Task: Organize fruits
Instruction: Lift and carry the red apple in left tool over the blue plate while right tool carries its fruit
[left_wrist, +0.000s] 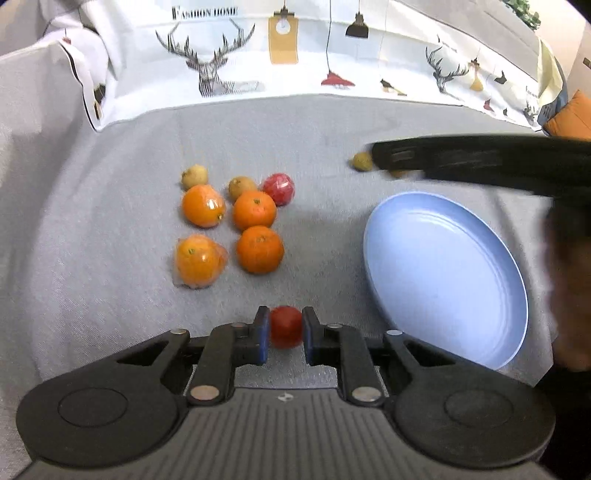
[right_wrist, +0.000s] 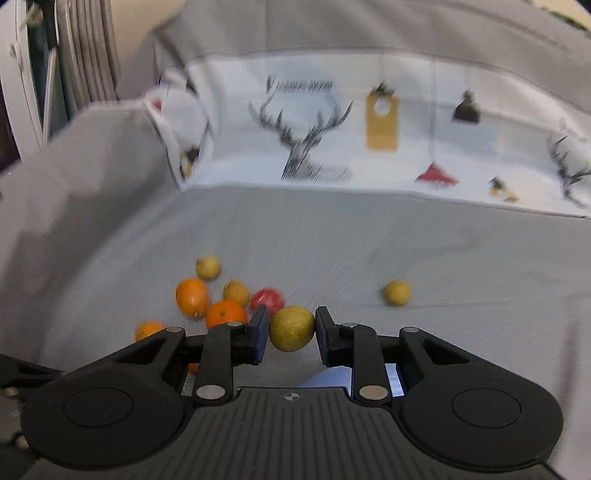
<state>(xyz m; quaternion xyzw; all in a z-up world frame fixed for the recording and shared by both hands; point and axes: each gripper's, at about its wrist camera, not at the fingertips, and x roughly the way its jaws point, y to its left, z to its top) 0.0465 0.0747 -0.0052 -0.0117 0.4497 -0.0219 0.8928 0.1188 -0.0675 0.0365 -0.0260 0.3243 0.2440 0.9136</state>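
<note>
My left gripper (left_wrist: 285, 328) is shut on a small red fruit (left_wrist: 285, 326), held above the grey cloth left of the blue plate (left_wrist: 443, 273). My right gripper (right_wrist: 290, 328) is shut on a yellow-green fruit (right_wrist: 291, 328); the blue plate shows only as a sliver (right_wrist: 332, 378) under it. The right gripper's body (left_wrist: 480, 162) crosses the left wrist view above the plate, blurred. On the cloth lie several oranges (left_wrist: 255, 210), small yellow-brown fruits (left_wrist: 194, 176) and a red fruit (left_wrist: 279, 188). One more yellow-brown fruit (left_wrist: 362, 161) lies behind the plate, also in the right wrist view (right_wrist: 397, 292).
A grey cloth (left_wrist: 110, 295) covers the surface. A white cloth printed with deer and lamps (left_wrist: 258, 48) stands along the back. An orange cushion (left_wrist: 570, 118) sits at the far right.
</note>
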